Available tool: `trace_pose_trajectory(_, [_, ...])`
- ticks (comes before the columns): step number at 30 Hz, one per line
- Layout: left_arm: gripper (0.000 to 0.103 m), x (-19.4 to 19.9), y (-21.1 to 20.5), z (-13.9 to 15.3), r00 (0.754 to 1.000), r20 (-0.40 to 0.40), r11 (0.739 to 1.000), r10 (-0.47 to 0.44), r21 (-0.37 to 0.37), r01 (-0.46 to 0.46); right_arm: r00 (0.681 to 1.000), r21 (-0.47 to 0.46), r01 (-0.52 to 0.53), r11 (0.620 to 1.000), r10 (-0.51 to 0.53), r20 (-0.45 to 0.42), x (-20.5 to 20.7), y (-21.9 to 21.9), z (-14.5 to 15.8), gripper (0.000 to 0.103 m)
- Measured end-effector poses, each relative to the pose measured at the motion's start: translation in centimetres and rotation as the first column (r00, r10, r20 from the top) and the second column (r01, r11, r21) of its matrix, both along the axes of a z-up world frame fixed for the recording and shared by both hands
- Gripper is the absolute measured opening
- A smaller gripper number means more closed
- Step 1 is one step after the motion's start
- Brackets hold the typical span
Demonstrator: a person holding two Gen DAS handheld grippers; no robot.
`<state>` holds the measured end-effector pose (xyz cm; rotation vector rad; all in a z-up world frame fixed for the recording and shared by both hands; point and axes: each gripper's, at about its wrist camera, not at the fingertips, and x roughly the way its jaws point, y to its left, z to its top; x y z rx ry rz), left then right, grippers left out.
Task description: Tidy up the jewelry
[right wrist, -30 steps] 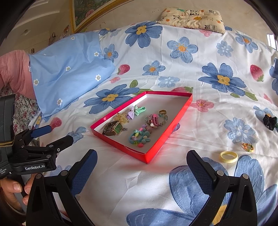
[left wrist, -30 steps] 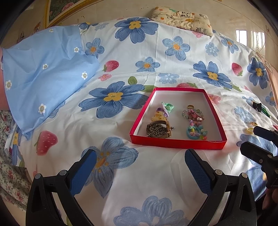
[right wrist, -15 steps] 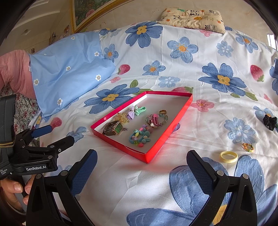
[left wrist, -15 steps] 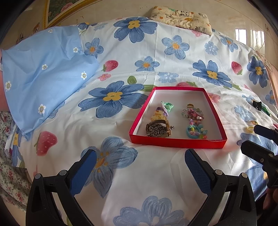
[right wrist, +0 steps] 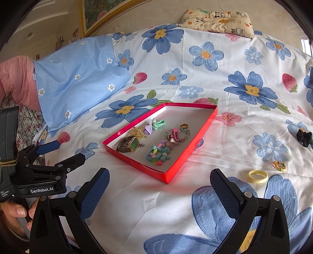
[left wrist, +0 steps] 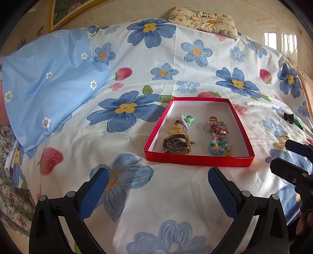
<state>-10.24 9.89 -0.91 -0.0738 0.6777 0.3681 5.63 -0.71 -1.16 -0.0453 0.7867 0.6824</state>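
A shallow red box (left wrist: 197,161) (right wrist: 187,154) lies on the flowered bedsheet and holds several pieces: a watch (left wrist: 177,145) (right wrist: 128,144), bead bracelets (left wrist: 215,127) (right wrist: 177,133), a gold ring (left wrist: 212,118) (right wrist: 183,125) and hair ties (left wrist: 187,118). Outside it on the right lie a yellow ring (right wrist: 257,176) (left wrist: 281,145), a small orange clip (right wrist: 279,165) and a black hair tie (right wrist: 303,137) (left wrist: 289,117). My left gripper (left wrist: 158,185) (right wrist: 66,151) hovers open before the box's near edge. My right gripper (right wrist: 159,185) (left wrist: 283,155) is open, near the box's corner, empty.
A light blue pillow (left wrist: 49,86) (right wrist: 78,78) lies at the left of the bed, a patterned small pillow (left wrist: 203,18) (right wrist: 217,18) at the far end. A hand (right wrist: 15,213) grips the left tool's handle at the lower left.
The left wrist view has shifted very slightly toward the box; otherwise both grippers stay open and nothing on the bed has moved.
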Motion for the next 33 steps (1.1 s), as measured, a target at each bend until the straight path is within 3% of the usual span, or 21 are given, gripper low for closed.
trace_pose_trajectory(33, [0.102,2.0,-0.1,-0.4,0.999,-0.012,0.999,-0.036,-0.015,0.036,0.999,-0.012,0.005,1.000,-0.006,-0.034,1.2,0.1,-0.2,0.103])
